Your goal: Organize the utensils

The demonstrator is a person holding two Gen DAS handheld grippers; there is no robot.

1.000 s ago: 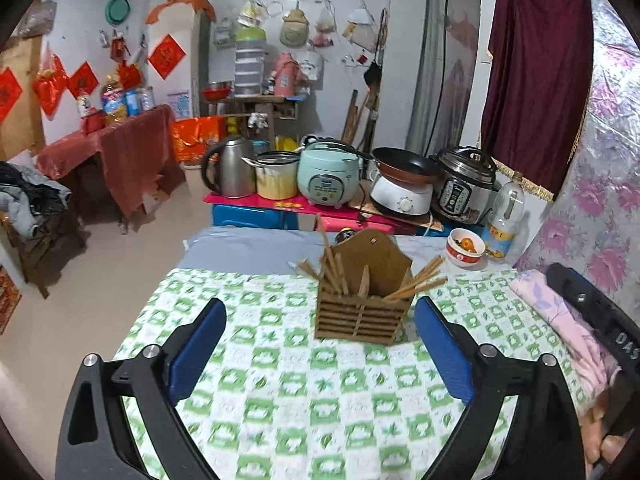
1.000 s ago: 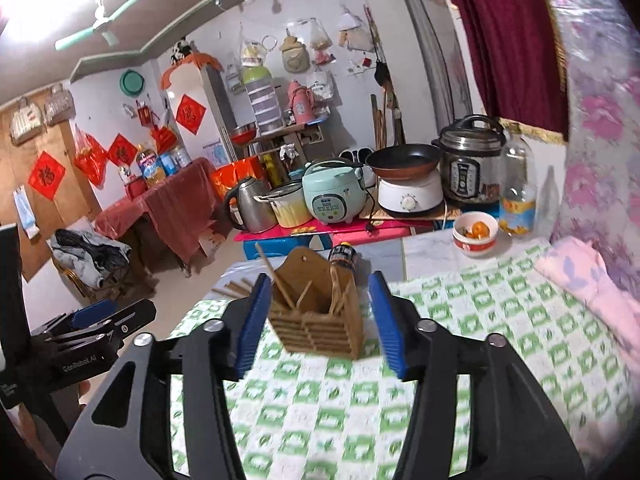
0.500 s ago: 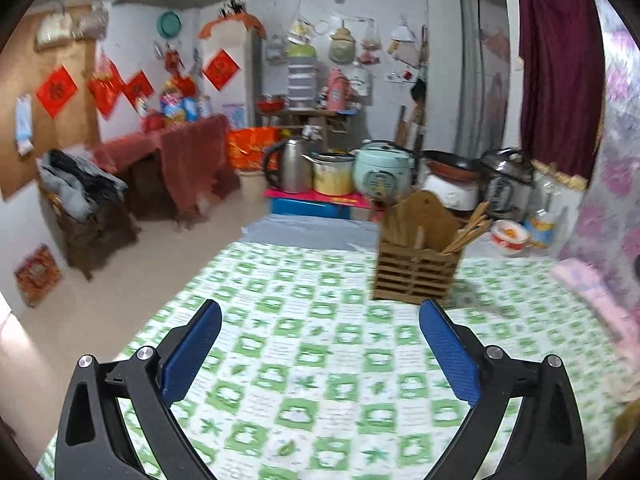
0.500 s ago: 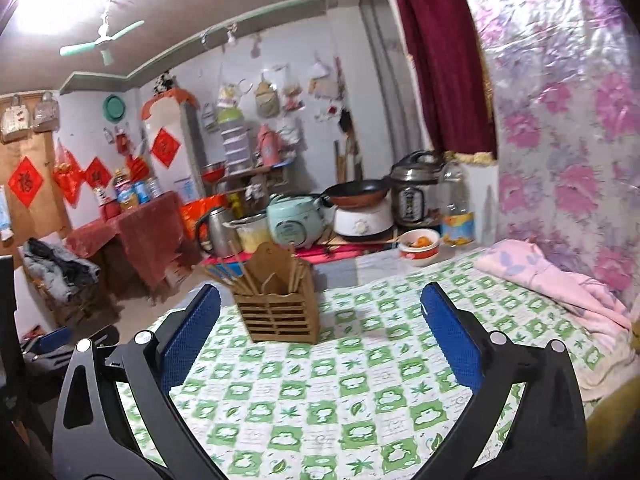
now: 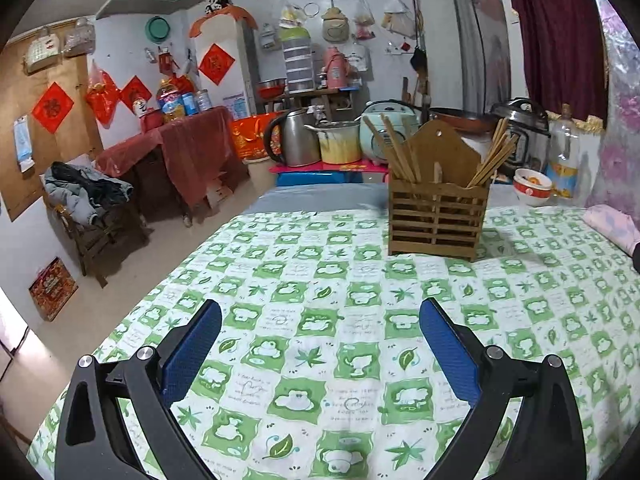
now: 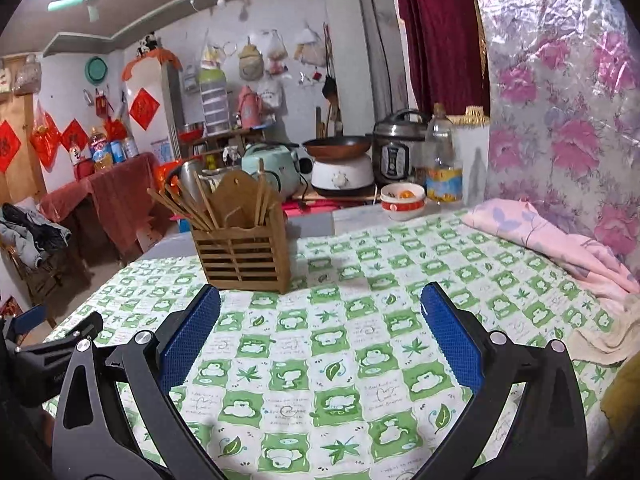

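Observation:
A slatted wooden utensil holder (image 5: 438, 220) stands upright on the green-and-white checked tablecloth (image 5: 320, 320), with several wooden chopsticks (image 5: 490, 160) sticking out of it. It also shows in the right wrist view (image 6: 244, 258), left of centre. My left gripper (image 5: 320, 354) is open and empty, low over the cloth, well short of the holder. My right gripper (image 6: 320, 340) is open and empty, just in front and to the right of the holder. The left gripper's body (image 6: 52, 356) shows at the lower left of the right wrist view.
A red-and-white bowl (image 6: 402, 197) and a clear bottle (image 6: 442, 160) stand beyond the table's far edge. A pink folded cloth (image 6: 560, 240) lies on the right side. Cookers, a kettle and a pan (image 5: 460, 118) sit behind.
Both grippers have drawn back from the holder. The right gripper, which closely framed the holder a second ago, has opened wide. The holder now stands alone on the cloth.

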